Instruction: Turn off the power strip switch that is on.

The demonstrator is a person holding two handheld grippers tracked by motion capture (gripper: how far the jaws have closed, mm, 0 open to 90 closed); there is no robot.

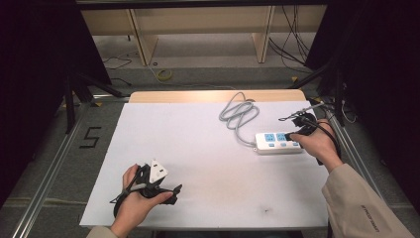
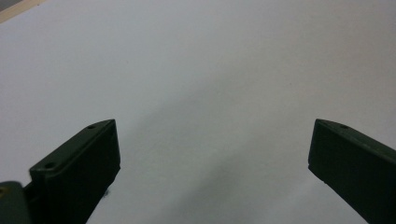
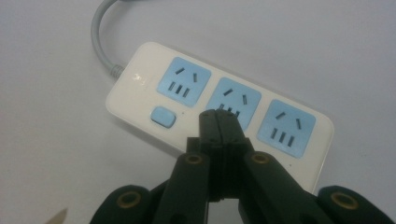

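A white power strip [image 1: 277,143] with three blue sockets lies on the right side of the white board [image 1: 198,148]. Its grey cable [image 1: 237,114] loops toward the back. My right gripper [image 1: 293,134] is shut, and in the right gripper view its tips [image 3: 218,116] sit over the power strip [image 3: 140,84], just below the middle socket [image 3: 233,99]. Nothing shows between its jaws, and contact with the strip is unclear. A blue switch [image 3: 163,116] lies left of the tips. My left gripper [image 1: 174,194] hovers near the board's front left, open, jaws wide apart [image 2: 212,144] over bare board.
The board covers a wooden table whose edge [image 1: 213,95] shows at the back. Metal rails [image 1: 54,163] run along both sides. A black tape "5" [image 1: 90,137] marks the floor at left. Loose cables [image 1: 292,44] and shelf legs stand behind the table.
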